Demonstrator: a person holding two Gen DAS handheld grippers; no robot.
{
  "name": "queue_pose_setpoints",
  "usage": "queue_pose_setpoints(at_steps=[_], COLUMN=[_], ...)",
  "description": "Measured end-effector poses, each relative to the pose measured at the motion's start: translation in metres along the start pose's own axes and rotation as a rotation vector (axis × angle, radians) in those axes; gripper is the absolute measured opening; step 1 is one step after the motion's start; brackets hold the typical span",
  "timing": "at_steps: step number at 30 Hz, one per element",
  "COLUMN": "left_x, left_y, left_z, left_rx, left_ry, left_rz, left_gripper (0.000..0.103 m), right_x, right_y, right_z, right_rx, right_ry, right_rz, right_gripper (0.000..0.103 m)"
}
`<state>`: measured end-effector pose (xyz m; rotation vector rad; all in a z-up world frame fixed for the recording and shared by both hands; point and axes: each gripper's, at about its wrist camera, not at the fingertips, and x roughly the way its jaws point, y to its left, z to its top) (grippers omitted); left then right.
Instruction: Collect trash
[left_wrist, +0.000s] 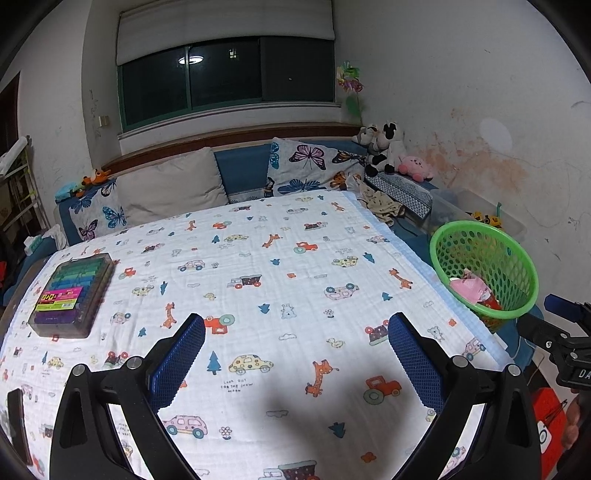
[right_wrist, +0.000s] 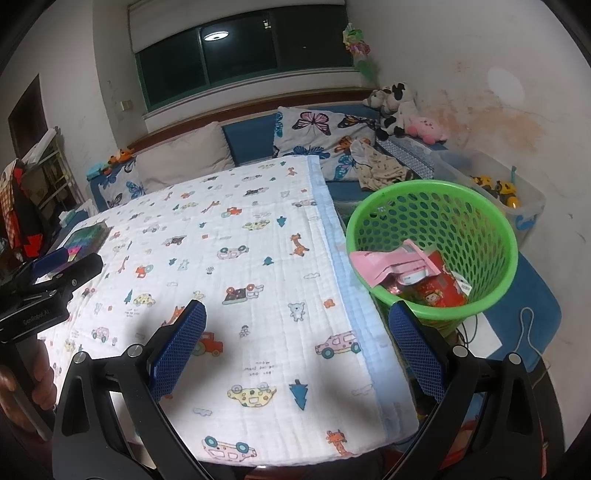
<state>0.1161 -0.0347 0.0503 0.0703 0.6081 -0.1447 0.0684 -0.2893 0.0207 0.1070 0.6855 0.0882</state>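
— Where's the trash now?

— In the green basket (right_wrist: 432, 254), at about two o'clock from my right tongs (right_wrist: 297, 347), just off the table's right edge. A pink packet (right_wrist: 384, 264) and a red wrapper (right_wrist: 437, 291) lie inside it.

— Holding anything?

— No. Both my right tongs and my left tongs (left_wrist: 295, 349) are spread wide, with nothing between the jaws.

— What's left?

— I judge little or nothing. The printed cloth (left_wrist: 258, 280) looks free of litter. At ten o'clock from my left tongs sits a marker case (left_wrist: 72, 295), which I wouldn't count as trash. A dark flat thing (left_wrist: 18, 424) lies at eight o'clock; I can't tell what it is.
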Motion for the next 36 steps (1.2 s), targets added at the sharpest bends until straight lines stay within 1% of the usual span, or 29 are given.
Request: queue_pose_setpoints(at_steps=[19, 22, 36], left_x=[-0.003, -0.005, -0.004], left_y=[-0.002, -0.003, 0.001], left_z=[-0.001, -0.002, -0.004], left_rx=[-0.004, -0.002, -0.013], left_ry=[-0.008, -0.018, -0.005], left_rz=[-0.004, 0.006, 0.017], left_gripper=[0.096, 0.096, 0.096], right_x=[-0.003, -0.003, 0.003], right_y=[0.005, 0.006, 0.015], right_z=[-0.002, -0.002, -0.005], right_rx=[-0.005, -0.006, -0.019], right_ry=[-0.006, -0.005, 0.005], right_rz=[0.012, 0.013, 0.027], right_gripper=[0.098, 0.098, 0.098])
